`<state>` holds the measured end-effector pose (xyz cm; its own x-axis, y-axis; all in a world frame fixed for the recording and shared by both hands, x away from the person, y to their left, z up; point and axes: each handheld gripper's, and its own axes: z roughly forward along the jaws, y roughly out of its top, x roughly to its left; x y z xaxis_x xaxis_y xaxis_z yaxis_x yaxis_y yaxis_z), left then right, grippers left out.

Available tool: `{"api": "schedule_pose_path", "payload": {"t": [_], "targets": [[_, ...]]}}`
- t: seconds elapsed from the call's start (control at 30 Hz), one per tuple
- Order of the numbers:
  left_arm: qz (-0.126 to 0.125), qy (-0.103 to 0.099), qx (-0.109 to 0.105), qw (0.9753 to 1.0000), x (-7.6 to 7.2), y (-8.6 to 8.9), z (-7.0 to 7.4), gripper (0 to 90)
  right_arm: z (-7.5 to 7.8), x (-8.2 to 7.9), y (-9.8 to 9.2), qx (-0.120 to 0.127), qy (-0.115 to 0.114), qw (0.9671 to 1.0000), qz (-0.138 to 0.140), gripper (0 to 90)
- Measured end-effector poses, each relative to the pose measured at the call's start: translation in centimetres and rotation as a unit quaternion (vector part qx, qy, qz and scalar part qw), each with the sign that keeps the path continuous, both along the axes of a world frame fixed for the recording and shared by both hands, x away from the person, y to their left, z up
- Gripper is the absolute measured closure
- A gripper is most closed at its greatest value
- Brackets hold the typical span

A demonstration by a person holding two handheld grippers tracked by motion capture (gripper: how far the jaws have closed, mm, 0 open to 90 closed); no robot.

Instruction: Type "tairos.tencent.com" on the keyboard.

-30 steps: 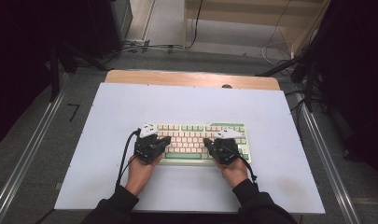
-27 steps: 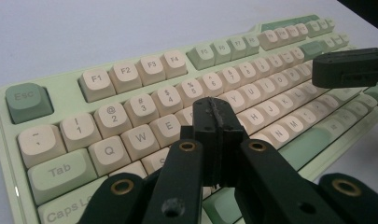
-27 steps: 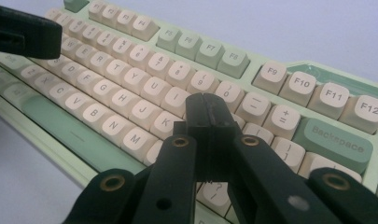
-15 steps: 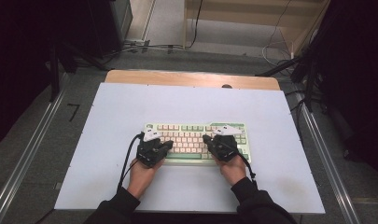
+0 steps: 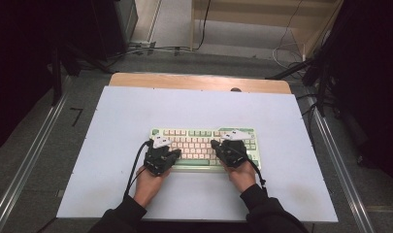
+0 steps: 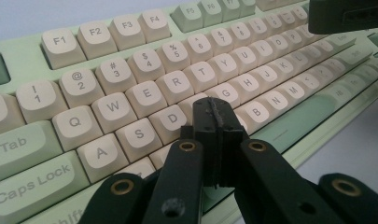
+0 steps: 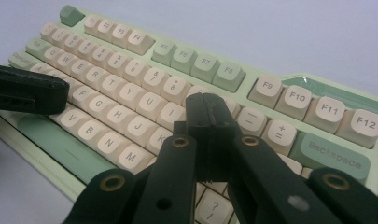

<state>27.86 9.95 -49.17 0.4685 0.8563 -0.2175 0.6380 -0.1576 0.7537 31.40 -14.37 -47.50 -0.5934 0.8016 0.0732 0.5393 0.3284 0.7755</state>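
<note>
On the counter point(image 5: 111, 121): a pale sheet covers it; everything below is placed from the keyboard.
Keyboard point(image 5: 194, 132): cream and green, lying flat near the counter's middle, toward the person's side; its long axis runs left to right across the person.
Left hand-held gripper point(image 5: 171, 153): over the keyboard's left half, near the front edge. In the left gripper view its own tip point(image 6: 214, 122) has both jaws pressed together with nothing between them, poised over the F and G keys, just behind the space bar point(image 6: 296, 116).
Right hand-held gripper point(image 5: 217, 145): over the keyboard's right half. In the right gripper view its tip point(image 7: 206, 112) is likewise closed on nothing, hanging above the keys around I, O and K.
Contact: whether either tip touches a keycap, I cannot tell.
Deciding relation: the keys lie straight below and slightly ahead of each closed tip, so pressing probably needs only a short downward dip. Each hand is nearer its own half; central letters suit the left hand better.
Risk: a closed tip is about a keycap wide, so an off-centre press could catch a neighbouring key.
</note>
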Motion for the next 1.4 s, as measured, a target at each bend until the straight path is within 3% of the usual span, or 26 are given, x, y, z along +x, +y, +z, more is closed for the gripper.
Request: {"api": "schedule_pose_path", "payload": {"t": [0.1, 0.33, 1.13, 1.4], "targets": [[0.004, -0.017, -0.012, 0.9998, -0.2, 0.1, 0.5, 90.0, 0.0, 0.0, 0.0, 0.002, 0.0, 1.0, -0.001, 87.2], [0.016, -0.026, -0.025, 0.9992, 0.1, 0.8, 0.9, 90.0, -0.1, 0.3, 0.1, 0.0, 0.0, 1.0, -0.003, 87.3], [0.031, -0.028, -0.028, 0.9987, 0.7, 1.5, 1.0, 90.0, -1.1, 1.1, 1.3, -0.013, 0.0, 0.9999, 0.001, 87.3], [0.031, -0.027, -0.028, 0.9987, 0.8, 1.6, 1.0, 90.0, -1.4, 1.3, 1.4, -0.022, 0.012, 0.9997, 0.005, 87.2]]}}
